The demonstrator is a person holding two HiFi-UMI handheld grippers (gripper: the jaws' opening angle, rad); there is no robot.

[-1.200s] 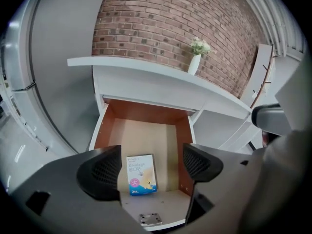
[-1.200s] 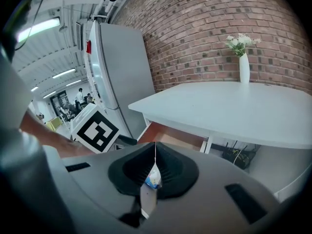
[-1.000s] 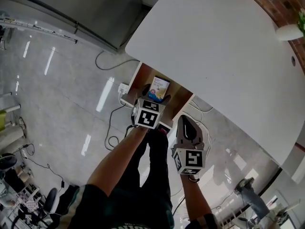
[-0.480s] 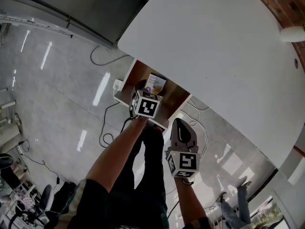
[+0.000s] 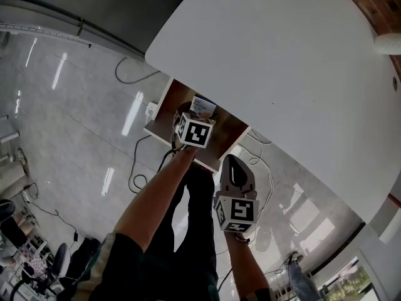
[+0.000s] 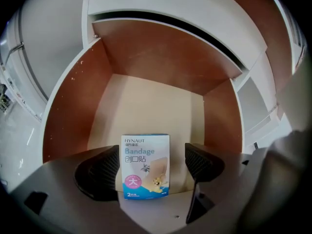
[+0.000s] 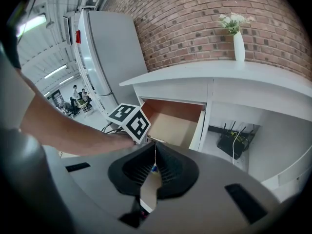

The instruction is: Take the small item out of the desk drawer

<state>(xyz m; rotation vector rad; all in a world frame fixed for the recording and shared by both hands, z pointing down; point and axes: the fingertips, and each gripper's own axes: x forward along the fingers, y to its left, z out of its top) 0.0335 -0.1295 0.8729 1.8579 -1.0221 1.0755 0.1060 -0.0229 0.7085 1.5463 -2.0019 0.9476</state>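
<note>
Left gripper view: my left gripper [image 6: 151, 160] looks into the open drawer [image 6: 146, 101]. Its jaws are opening and stand wide, one either side of the bandage box [image 6: 145, 165], with a clear gap on each side and no pad touching it.
Item's place: inside the drawer, about midway between the drawer's two side walls, printed face toward my camera.
Right gripper: my right gripper [image 7: 153, 167] hangs outside the drawer, off its front. The jaws are together and I see nothing clamped in them.
Handling: I judge it a thin cardboard carton, very light and hollow, so it will dent under a hard squeeze. The glossy print may be a little slick.
Where to hold: across the box's two long side edges, about halfway up, with a gentle close. Those edges are the stiffest part, and they already line up with my pads.
Hidden: the box's lower edge is cut off by my gripper body, so I cannot tell whether it lies flat or leans. Its thickness does not show.
Head view: the marker cube [image 5: 197, 132] covers my left jaws and most of the box. Only its top edge peeks out near the desk [image 5: 282, 55].
</note>
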